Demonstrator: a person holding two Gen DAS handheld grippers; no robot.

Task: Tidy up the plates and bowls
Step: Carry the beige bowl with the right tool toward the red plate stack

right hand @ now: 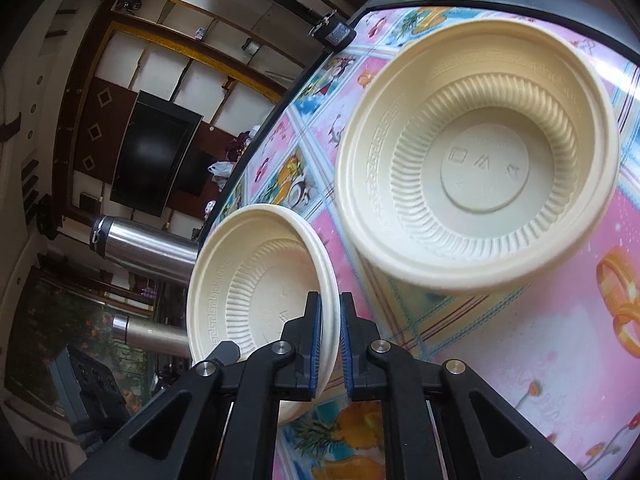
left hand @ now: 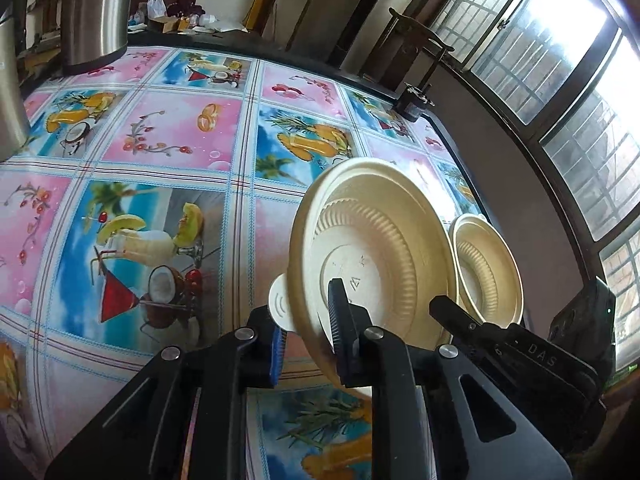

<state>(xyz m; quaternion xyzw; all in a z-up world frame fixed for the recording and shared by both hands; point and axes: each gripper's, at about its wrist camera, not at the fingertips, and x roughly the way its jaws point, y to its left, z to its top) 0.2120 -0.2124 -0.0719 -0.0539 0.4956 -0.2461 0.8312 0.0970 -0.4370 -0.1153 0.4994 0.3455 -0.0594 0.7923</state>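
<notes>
My left gripper (left hand: 310,332) is shut on the rim of a cream ribbed bowl (left hand: 380,248), which it holds tilted on edge above the flowered tablecloth (left hand: 168,132). The inside of the bowl faces the camera. To its right, my right gripper (left hand: 464,318) pinches a second cream bowl (left hand: 488,272) of the same kind. In the right wrist view, the right gripper (right hand: 330,340) is shut on that bowl (right hand: 256,280) by its rim, also tilted. The left-held bowl (right hand: 480,152) hangs above the table ahead. The left gripper itself is hidden there.
Two steel flasks (left hand: 96,12) (left hand: 8,92) stand at the table's far left, also seen as flasks (right hand: 148,252) (right hand: 148,336). A small black object (left hand: 414,104) sits at the far corner. The table edge (left hand: 452,148) runs beside a windowed wall.
</notes>
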